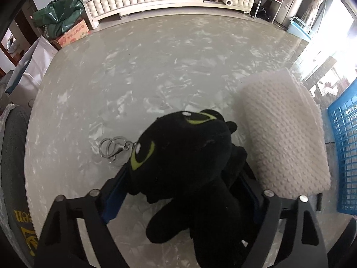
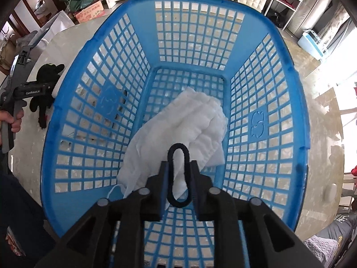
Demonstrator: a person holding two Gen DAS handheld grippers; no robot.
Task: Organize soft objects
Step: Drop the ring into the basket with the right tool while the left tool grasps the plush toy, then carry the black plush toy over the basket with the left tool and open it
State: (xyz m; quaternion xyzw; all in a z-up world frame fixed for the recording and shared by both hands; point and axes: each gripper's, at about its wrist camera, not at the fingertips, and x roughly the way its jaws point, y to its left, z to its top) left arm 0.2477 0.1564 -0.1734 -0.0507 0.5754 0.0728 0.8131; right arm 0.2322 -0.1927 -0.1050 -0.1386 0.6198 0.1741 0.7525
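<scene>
1. Because it fills most of the right wrist view, the blue basket (image 2: pixel 258 120) comes first: it stands on the marble table (image 1: pixel 156 67), and only its mesh wall shows at the right edge of the left wrist view.
2. The folded white towel (image 1: pixel 283 134) lies on the table just beside the basket, its long axis running from lower right toward the upper middle of the frame.
3. White cloths (image 2: pixel 178 134) lie crumpled on the basket floor.
4. The black plush toy (image 1: pixel 189 160) sits between the left gripper (image 1: pixel 183 192) fingers, head toward the upper frame, body trailing down; the jaws look closed on it. Its key ring (image 1: pixel 113 148) could snag the mesh on the way in, I judge.
5. The right gripper (image 2: pixel 178 178), over the basket, pinches a black hair tie (image 2: pixel 178 174), loop upright; a thin band could slip through a hole.
</scene>
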